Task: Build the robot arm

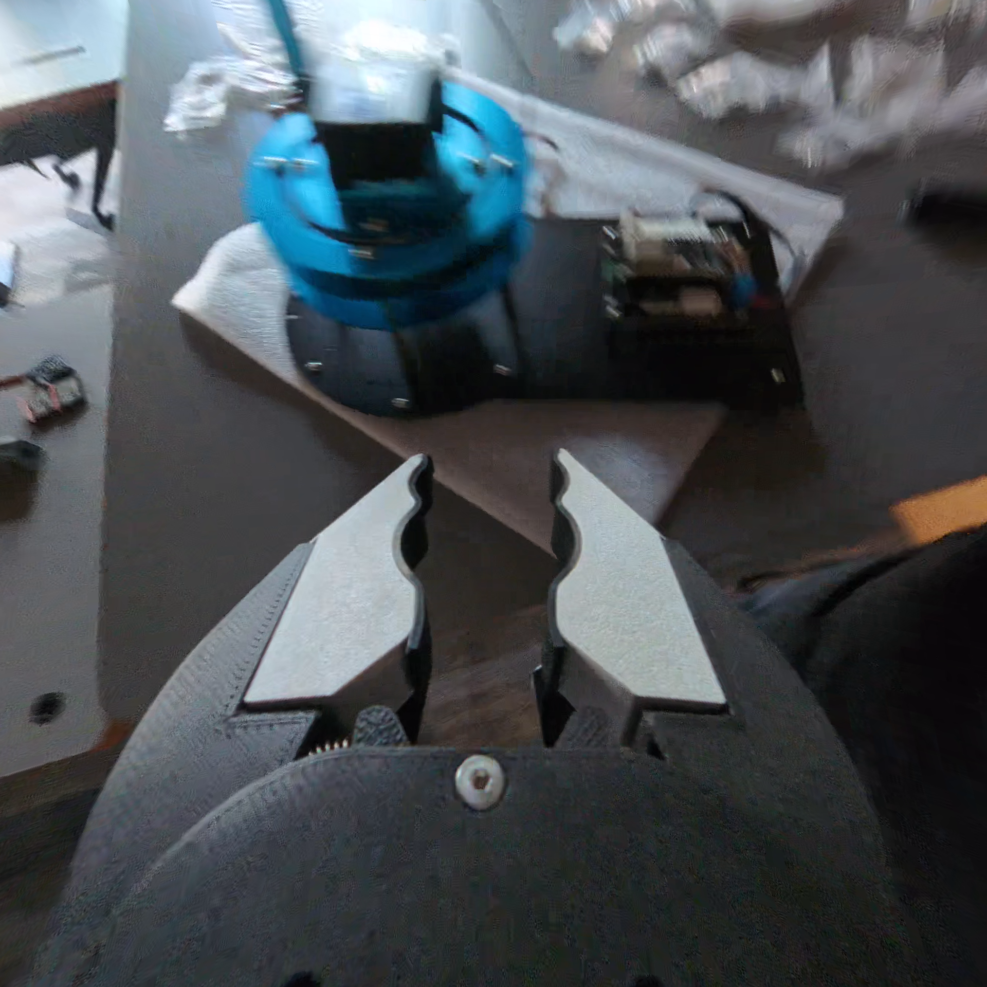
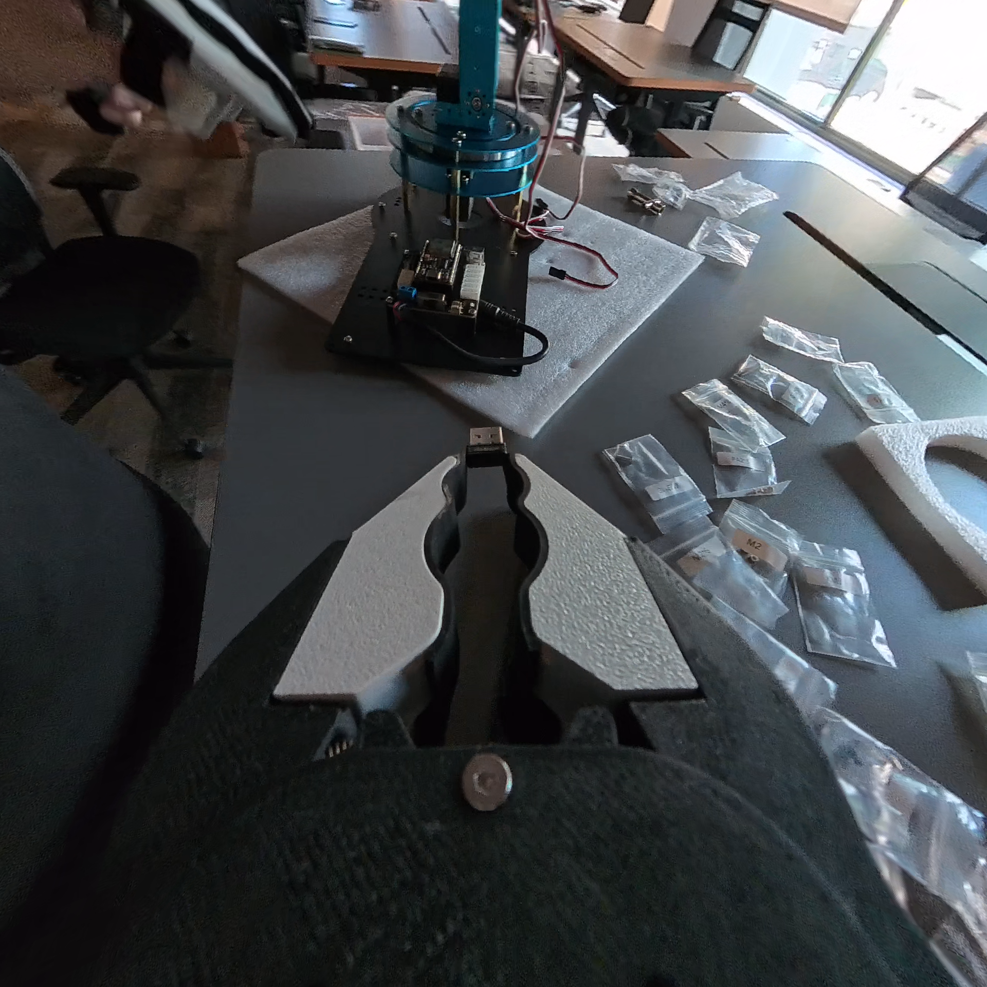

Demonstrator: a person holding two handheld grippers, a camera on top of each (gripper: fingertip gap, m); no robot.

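Tongs on the right are clenched on a small black USB plug at their tips, above the grey worktop just short of the white foam sheet carrying the black base plate and circuit board. Left tongs are released and empty, above that sheet's near corner, facing the blue turntable; clear parts bags lie toward the worktop's right edge.

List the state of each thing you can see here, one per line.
Left claw: open, empty.
Right claw: shut on USB dongle.
Black power cable: plugged into the circuit board.
Red-white wire connector: loose on foam sheet.
Plastic bags: lying flat on table.
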